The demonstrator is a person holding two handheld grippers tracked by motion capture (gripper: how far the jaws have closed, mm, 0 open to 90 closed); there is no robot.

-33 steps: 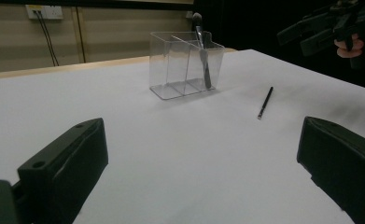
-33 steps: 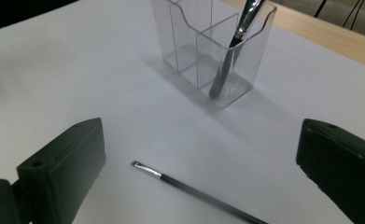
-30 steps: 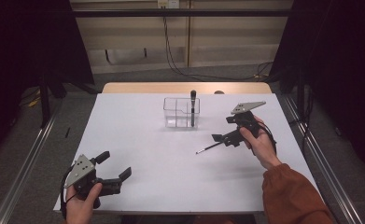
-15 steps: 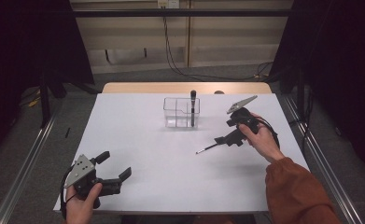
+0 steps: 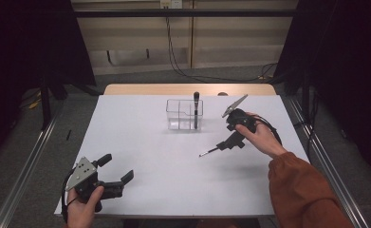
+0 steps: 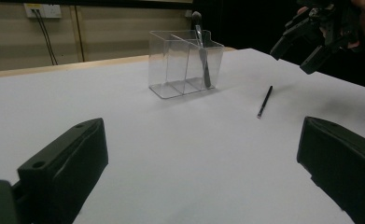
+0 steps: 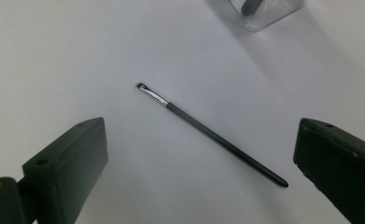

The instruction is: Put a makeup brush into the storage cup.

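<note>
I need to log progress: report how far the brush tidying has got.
Done: one brush stands in the clear organizer. In hand: the right gripper, open, hovers above the thin brush lying on the table. Left: grasping it and putting it in. The left gripper is open and idle.

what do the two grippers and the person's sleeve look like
Both the left gripper and right gripper are black with two blocky jaws, each topped by a grey three-cornered plate and trailing a black cable. The right arm wears a rust-orange sleeve.
</note>
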